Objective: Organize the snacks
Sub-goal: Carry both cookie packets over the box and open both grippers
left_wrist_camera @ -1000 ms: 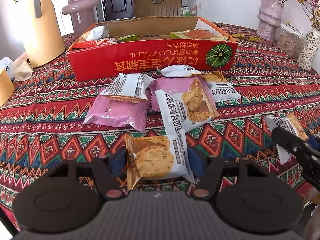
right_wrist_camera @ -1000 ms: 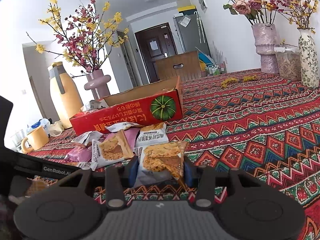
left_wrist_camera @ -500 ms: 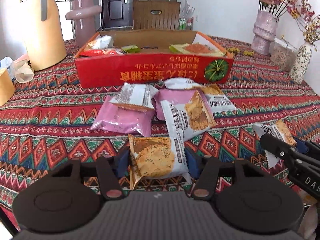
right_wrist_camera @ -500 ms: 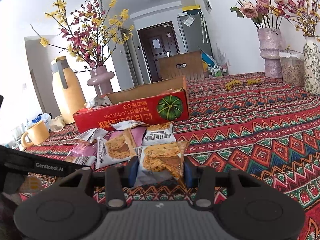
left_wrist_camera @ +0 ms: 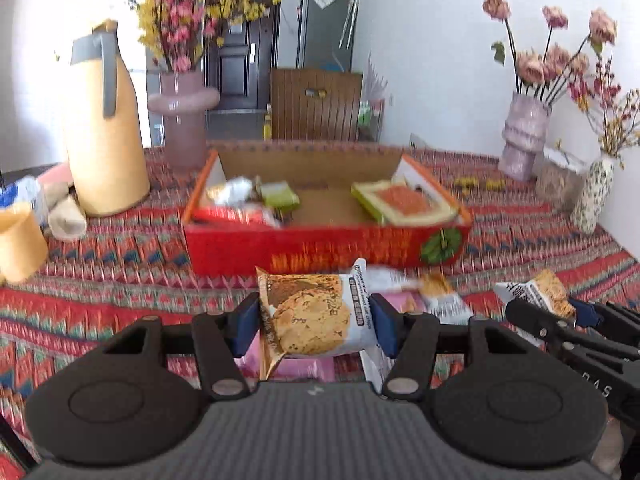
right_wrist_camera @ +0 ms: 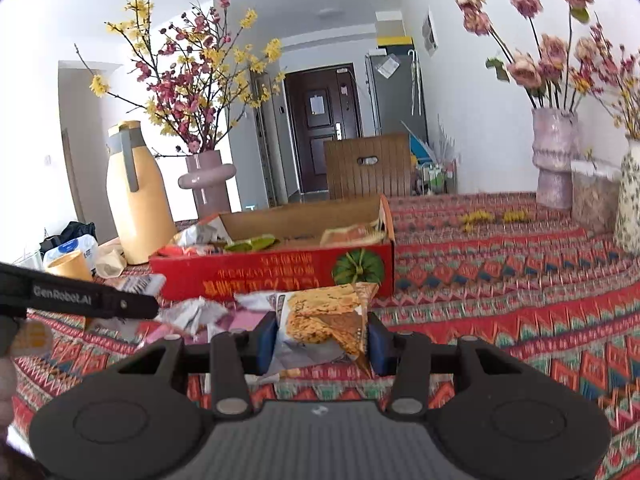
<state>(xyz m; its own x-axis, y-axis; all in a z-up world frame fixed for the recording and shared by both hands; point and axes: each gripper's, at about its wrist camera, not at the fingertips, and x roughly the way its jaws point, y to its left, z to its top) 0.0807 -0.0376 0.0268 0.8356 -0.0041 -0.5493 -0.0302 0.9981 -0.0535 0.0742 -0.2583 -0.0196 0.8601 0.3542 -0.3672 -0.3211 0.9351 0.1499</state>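
Note:
My left gripper (left_wrist_camera: 314,322) is shut on a cookie packet (left_wrist_camera: 316,314), lifted above the patterned tablecloth. My right gripper (right_wrist_camera: 320,338) is shut on a second cookie packet (right_wrist_camera: 328,320); it also shows at the right of the left wrist view, where that cookie packet (left_wrist_camera: 548,292) sticks out of it. Ahead stands the open red cardboard box (left_wrist_camera: 320,246) with a few snacks inside, among them a green-edged packet (left_wrist_camera: 404,202). More loose packets (right_wrist_camera: 196,312) lie on the cloth in front of the box (right_wrist_camera: 280,274).
A yellow jug (left_wrist_camera: 102,136) and a pink vase (left_wrist_camera: 182,116) stand at the back left, with a yellow cup (left_wrist_camera: 18,240) nearer. Vases (left_wrist_camera: 520,136) and a jar (left_wrist_camera: 560,178) line the right side. A wooden chair (left_wrist_camera: 316,104) is behind the table.
Both grippers have risen with their packets off the table. The box and the room behind it now fill more of both views, and the loose pile has dropped low.

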